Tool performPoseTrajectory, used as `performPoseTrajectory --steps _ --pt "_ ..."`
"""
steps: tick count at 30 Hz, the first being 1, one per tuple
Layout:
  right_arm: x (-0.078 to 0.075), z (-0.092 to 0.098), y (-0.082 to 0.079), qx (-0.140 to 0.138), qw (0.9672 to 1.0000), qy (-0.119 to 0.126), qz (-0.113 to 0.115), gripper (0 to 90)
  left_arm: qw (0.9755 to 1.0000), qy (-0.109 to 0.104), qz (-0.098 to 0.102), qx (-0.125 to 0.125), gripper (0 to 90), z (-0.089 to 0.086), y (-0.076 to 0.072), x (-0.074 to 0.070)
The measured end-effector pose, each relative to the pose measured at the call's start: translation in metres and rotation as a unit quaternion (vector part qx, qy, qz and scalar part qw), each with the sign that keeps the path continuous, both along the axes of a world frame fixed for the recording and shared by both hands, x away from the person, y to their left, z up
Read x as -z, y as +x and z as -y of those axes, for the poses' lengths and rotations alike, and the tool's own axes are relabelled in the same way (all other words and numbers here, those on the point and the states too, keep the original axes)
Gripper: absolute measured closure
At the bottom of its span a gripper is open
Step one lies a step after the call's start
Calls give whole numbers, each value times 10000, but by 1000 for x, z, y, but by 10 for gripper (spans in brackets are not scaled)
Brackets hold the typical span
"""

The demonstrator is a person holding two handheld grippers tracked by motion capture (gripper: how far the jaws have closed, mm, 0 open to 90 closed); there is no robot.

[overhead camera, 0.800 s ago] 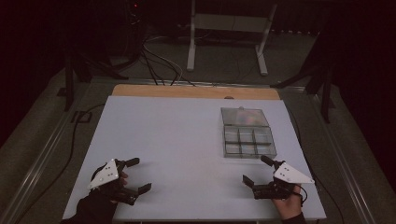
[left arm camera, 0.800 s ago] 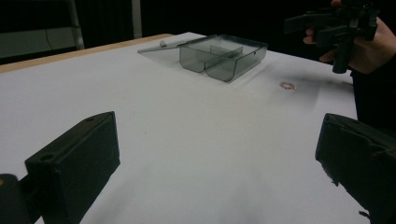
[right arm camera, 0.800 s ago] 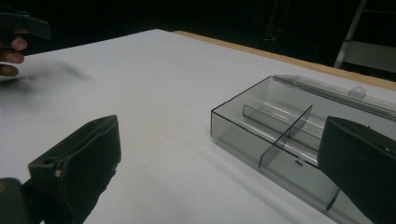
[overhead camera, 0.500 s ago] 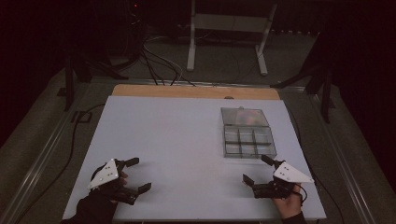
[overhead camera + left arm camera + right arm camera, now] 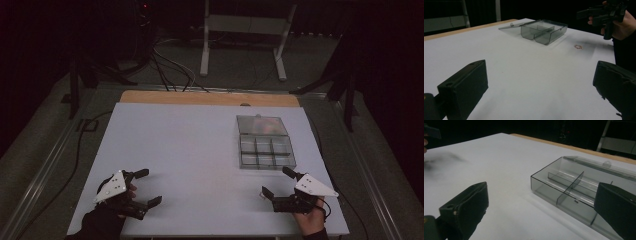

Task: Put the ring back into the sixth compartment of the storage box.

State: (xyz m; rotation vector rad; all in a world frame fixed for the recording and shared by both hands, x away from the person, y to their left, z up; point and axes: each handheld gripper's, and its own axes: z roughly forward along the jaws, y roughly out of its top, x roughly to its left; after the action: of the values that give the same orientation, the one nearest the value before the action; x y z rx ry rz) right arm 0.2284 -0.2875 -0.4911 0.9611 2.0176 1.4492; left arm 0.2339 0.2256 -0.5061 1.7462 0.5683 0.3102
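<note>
A clear grey compartment box (image 5: 265,152) sits on the right half of the white table (image 5: 190,145), its lid (image 5: 261,124) folded open behind it. My left gripper (image 5: 149,186) rests near the front left edge, open, with nothing between its jaws. My right gripper (image 5: 276,181) stands open just in front of the box, also with nothing in it. In the right gripper view the box (image 5: 574,187) lies close ahead, partly behind the right jaw, and its near compartments look bare. In the left gripper view the box (image 5: 544,30) is far off and a small ring (image 5: 578,46) lies on the table near the right hand.
A wooden strip (image 5: 210,98) runs along the table's far edge. Beyond it stand a metal frame (image 5: 245,30) and loose cables (image 5: 165,65) on a dark floor. A cable (image 5: 75,150) trails along the table's left side.
</note>
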Motion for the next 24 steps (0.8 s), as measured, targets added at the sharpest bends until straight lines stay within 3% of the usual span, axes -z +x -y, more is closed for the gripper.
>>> performPoseTrajectory --steps 7,15,24 --pt "-6 3 -4 235 9997 -54 22 0 10000 -9 -14 39 9 1 1 0" --pt "-20 4 -2 556 9984 91 -91 0 10000 -18 -14 17 9 -1 1 0" --pt "-20 0 2 602 9976 58 -331 0 10000 -12 -35 4 9 0 1 0"
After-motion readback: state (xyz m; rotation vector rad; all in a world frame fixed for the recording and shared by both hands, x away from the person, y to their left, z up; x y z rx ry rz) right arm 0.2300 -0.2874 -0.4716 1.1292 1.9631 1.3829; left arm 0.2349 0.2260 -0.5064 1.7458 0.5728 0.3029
